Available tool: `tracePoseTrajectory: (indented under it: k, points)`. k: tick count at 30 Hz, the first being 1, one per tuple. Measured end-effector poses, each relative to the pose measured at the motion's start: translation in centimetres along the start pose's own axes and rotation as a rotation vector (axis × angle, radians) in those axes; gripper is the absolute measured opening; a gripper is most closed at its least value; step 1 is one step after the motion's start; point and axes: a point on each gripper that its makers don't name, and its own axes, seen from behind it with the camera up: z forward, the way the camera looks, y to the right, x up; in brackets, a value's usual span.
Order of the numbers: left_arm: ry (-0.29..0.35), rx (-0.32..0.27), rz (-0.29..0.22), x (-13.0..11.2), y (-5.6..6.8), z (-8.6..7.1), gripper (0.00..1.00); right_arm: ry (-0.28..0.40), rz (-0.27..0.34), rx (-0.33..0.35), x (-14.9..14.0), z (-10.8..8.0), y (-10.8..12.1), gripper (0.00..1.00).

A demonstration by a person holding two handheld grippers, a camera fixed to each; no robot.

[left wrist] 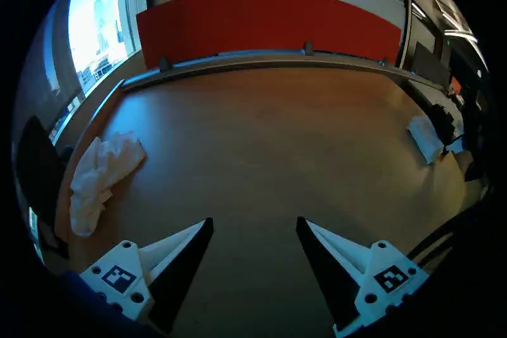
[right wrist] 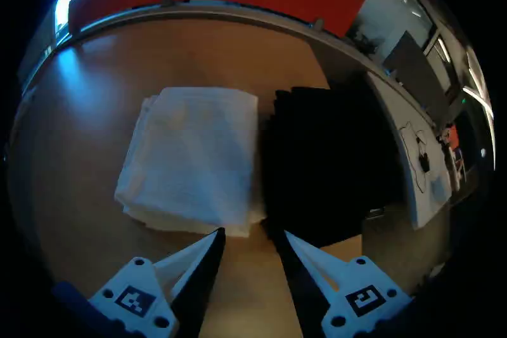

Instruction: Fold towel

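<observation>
In the left gripper view, a crumpled towel (left wrist: pixel 101 176) is laid on the table (left wrist: pixel 266 135) near its left edge, well apart from a folded towel (left wrist: pixel 426 138) placed at the far right. The table is bounded behind by a partition (left wrist: pixel 266 21), and a window (left wrist: pixel 98 21) is set to the left of it. In the right gripper view, the folded towel is found just ahead of the right gripper (right wrist: pixel 253 232), slightly to its left. An object (right wrist: pixel 329 167), perhaps a bag, is set just beside the towel on its right.
</observation>
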Motion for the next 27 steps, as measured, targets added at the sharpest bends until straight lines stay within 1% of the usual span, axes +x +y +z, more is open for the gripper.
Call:
tracePoseTrajectory:
  k: [4,6,9,15,20,22,24,27]
  points:
    - [0.002,-0.003,-0.001,0.1,0.2,0.1,0.97,0.008,-0.002,-0.001,0.1,-0.2,-0.1,0.78]
    - [0.003,-0.005,-0.002,0.2,0.2,0.1,0.97,0.011,-0.005,0.0,0.2,-0.2,-0.3,0.81]
    - [0.006,-0.005,-0.001,0.3,0.2,0.1,0.97,0.017,-0.008,-0.004,0.3,-0.4,-0.3,0.81]
    - [0.01,-0.005,-0.001,0.5,0.1,0.1,0.97,0.035,0.004,0.0,0.9,-0.6,-0.6,0.81]
    - [0.015,-0.004,-0.007,0.6,-0.2,0.1,0.97,0.07,0.016,0.011,1.9,-1.1,-1.4,0.81]
    - [0.017,-0.003,-0.007,0.7,-0.2,0.1,0.97,0.095,0.023,0.019,2.5,-1.4,-1.9,0.83]
    - [0.019,-0.002,-0.007,0.8,-0.3,0.1,0.97,0.125,0.03,0.029,3.2,-1.8,-2.5,0.92]
    - [0.023,-0.001,-0.006,0.9,-0.4,0.2,0.97,0.176,0.046,0.048,4.5,-2.5,-3.5,0.94]
